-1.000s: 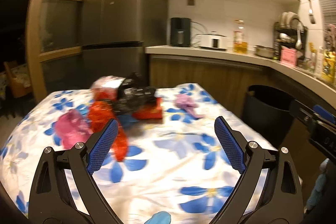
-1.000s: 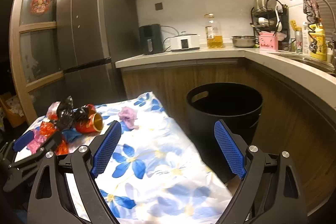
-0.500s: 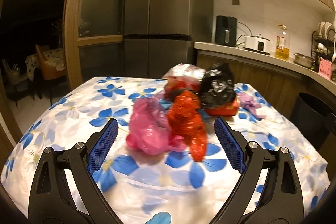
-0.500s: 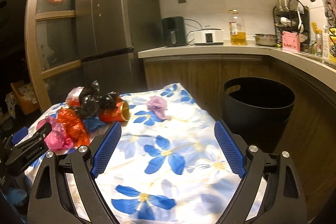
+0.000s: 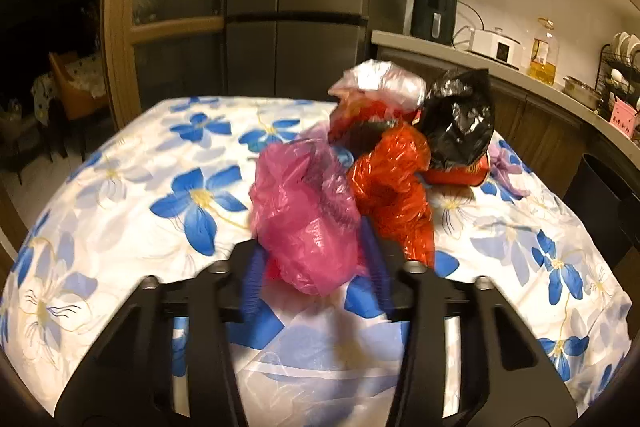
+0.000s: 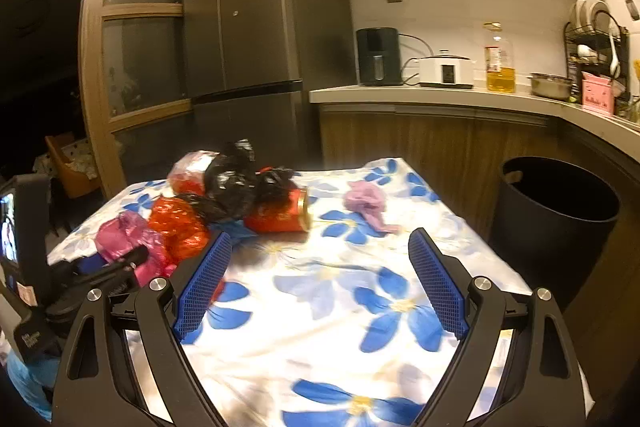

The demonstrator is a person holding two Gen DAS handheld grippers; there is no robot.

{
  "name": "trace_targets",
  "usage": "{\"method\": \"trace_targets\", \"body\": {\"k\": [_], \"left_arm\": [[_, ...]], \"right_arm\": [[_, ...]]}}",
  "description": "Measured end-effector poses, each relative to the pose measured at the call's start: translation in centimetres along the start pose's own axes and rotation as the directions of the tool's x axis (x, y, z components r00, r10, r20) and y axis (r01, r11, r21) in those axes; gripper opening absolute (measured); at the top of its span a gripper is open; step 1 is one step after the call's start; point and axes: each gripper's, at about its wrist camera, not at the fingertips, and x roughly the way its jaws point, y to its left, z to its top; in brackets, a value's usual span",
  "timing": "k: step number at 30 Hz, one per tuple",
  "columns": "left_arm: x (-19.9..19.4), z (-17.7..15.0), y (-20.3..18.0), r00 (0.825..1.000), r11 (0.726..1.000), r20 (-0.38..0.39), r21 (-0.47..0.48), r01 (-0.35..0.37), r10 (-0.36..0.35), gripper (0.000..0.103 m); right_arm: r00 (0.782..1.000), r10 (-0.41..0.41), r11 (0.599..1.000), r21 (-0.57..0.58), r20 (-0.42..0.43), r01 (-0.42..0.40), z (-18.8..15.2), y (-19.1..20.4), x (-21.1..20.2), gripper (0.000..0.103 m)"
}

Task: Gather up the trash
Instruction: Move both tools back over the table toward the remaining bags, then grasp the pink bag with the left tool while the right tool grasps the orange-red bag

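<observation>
Trash lies heaped on the flowered tablecloth (image 5: 140, 195): a pink plastic bag (image 5: 304, 219), an orange-red bag (image 5: 396, 183), a black bag (image 5: 460, 119), a clear bag (image 5: 380, 83), a red can (image 6: 280, 215) and a purple wad (image 6: 366, 201). My left gripper (image 5: 316, 273) is closing its jaws, and the pink bag sits squeezed between the blue pads. In the right wrist view the left gripper (image 6: 120, 263) reaches the pink bag (image 6: 120, 231) from the near left. My right gripper (image 6: 320, 283) hangs open over bare cloth, short of the can, holding nothing.
A black bin (image 6: 560, 219) stands on the floor to the right of the table, beside the wooden counter (image 6: 440, 95). A dark fridge (image 6: 256, 27) rises behind the table. Appliances, an oil bottle and a dish rack line the counter.
My left gripper moved forward to the pink bag and its jaws went from wide to narrow around it. The right gripper swung left over the table, still wide.
</observation>
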Motion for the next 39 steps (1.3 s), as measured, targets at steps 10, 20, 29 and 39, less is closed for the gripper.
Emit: {"method": "trace_targets", "body": {"k": [10, 20, 29, 39], "left_arm": [[-1.2, -0.3, 0.7, 1.000, 0.999, 0.013, -0.029, 0.027, -0.026, 0.006], [-2.9, -0.1, 3.6, 0.999, 0.996, 0.044, -0.085, -0.002, 0.006, 0.005], [-2.3, -0.2, 5.3, 1.000, 0.994, 0.029, -0.112, -0.001, 0.004, 0.005], [-2.2, -0.2, 5.1, 1.000, 0.995, 0.026, -0.101, 0.007, -0.004, 0.005]], "right_arm": [[0.994, 0.109, 0.993, -0.047, -0.029, -0.110, -0.2, 4.7, 3.4, 0.087], [0.984, 0.160, 0.985, -0.044, -0.079, -0.164, -0.8, 7.8, 7.3, 0.087], [0.970, 0.192, 0.980, -0.030, -0.146, -0.199, -1.0, 9.7, 10.7, 0.082], [0.945, 0.251, 0.966, -0.008, -0.210, -0.259, -1.2, 9.9, 11.6, 0.046]]}}
